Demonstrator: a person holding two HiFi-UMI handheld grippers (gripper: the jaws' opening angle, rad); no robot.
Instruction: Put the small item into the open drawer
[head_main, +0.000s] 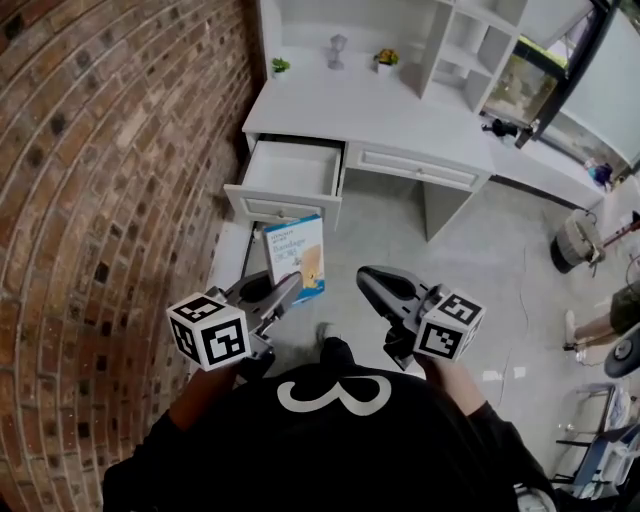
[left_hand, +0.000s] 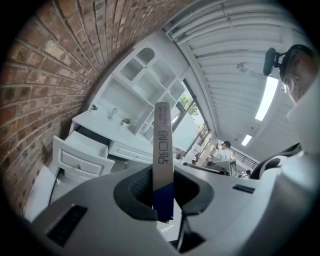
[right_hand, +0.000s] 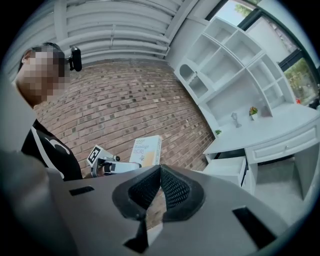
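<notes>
A flat white box (head_main: 296, 255) with a blue band and an orange picture stands upright in my left gripper (head_main: 289, 286), which is shut on its lower edge. In the left gripper view the box (left_hand: 162, 145) shows edge-on between the pads. The open drawer (head_main: 290, 172) of the white desk (head_main: 400, 115) lies ahead of the box, and its inside looks bare. It also shows as the drawer (left_hand: 79, 151) at lower left and the drawer (right_hand: 228, 168) at right. My right gripper (head_main: 370, 280) hangs level with the left, shut with nothing in it; its pads (right_hand: 169, 186) meet at the tip.
A brick wall (head_main: 110, 180) runs along the left. Two small plants (head_main: 385, 58) and a small figure (head_main: 337, 48) stand on the desk under white shelves (head_main: 480, 40). A closed drawer (head_main: 415, 167) sits right of the open one. Someone's leg (head_main: 600, 325) shows at far right.
</notes>
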